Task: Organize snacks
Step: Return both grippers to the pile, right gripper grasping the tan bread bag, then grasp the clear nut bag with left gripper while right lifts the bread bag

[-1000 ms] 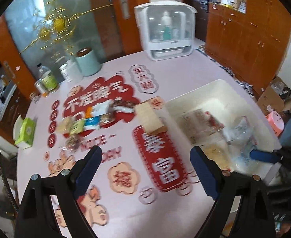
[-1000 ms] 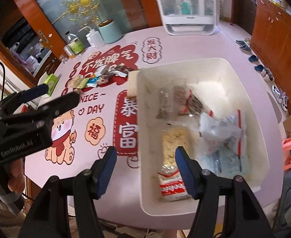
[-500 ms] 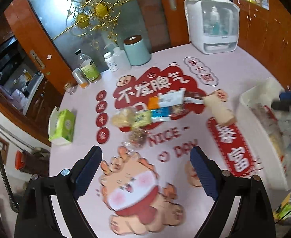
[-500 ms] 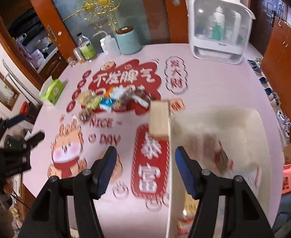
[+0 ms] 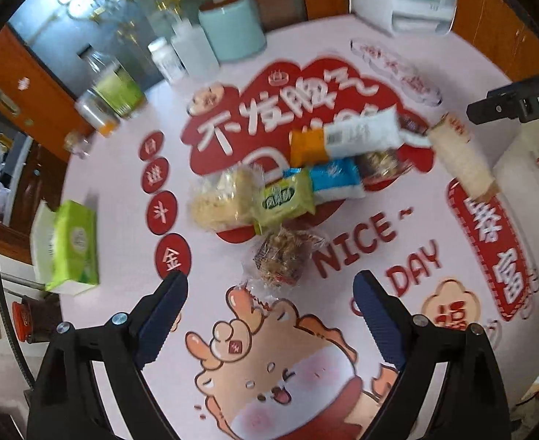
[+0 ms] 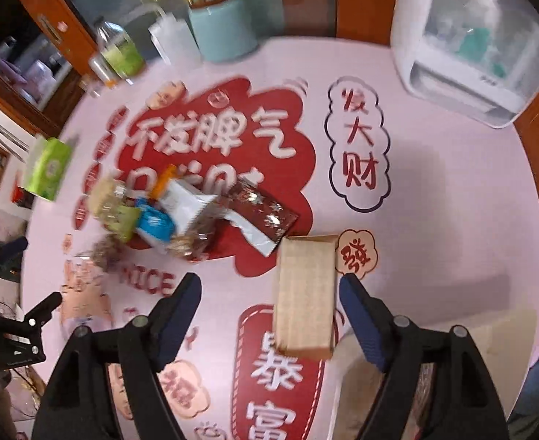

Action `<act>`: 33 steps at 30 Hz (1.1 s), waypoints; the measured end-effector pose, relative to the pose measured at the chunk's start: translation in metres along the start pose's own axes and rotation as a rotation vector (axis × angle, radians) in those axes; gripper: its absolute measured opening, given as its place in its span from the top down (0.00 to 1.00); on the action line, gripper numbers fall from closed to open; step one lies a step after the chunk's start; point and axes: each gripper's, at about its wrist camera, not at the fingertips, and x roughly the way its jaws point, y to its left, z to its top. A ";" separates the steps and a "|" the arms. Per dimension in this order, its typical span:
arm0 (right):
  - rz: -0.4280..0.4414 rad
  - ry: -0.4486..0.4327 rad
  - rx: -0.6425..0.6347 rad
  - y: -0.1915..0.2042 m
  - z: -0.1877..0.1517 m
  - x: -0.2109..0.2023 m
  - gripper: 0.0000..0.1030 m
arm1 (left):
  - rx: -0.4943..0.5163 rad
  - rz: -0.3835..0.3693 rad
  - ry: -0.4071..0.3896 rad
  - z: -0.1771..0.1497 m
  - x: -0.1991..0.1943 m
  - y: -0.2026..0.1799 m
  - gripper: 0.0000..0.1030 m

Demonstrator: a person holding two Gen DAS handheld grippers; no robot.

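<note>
A pile of snack packets (image 5: 306, 183) lies on the pink printed table, with a clear packet of brown snacks (image 5: 282, 256) nearest my left gripper (image 5: 269, 304), which is open and empty above the table. A beige wafer block (image 6: 304, 293) lies beside the white bin (image 6: 489, 333). My right gripper (image 6: 269, 299) is open and empty, the block between its fingers' line of sight. The pile also shows in the right wrist view (image 6: 181, 212). The white bin edge shows in the left wrist view (image 5: 526, 190).
A green tissue pack (image 5: 73, 242) lies at the table's left edge. Bottles (image 5: 117, 90), a white jar and a teal canister (image 5: 230, 25) stand at the back. A white appliance (image 6: 471, 51) stands back right.
Both grippers moved left, away from the bin and toward the snack pile, and came lower. The snacks look larger and nearer now. Both stayed open.
</note>
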 end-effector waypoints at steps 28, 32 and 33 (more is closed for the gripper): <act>-0.093 0.305 -0.104 -0.004 0.005 0.101 0.46 | -0.001 -0.069 0.171 0.008 0.103 0.007 0.21; -0.089 0.285 -0.138 0.009 0.000 0.099 0.47 | -0.039 -0.075 0.170 0.009 0.100 0.008 0.48; -0.082 0.275 -0.140 0.012 -0.003 0.097 0.47 | -0.038 -0.063 0.165 0.007 0.098 0.005 0.49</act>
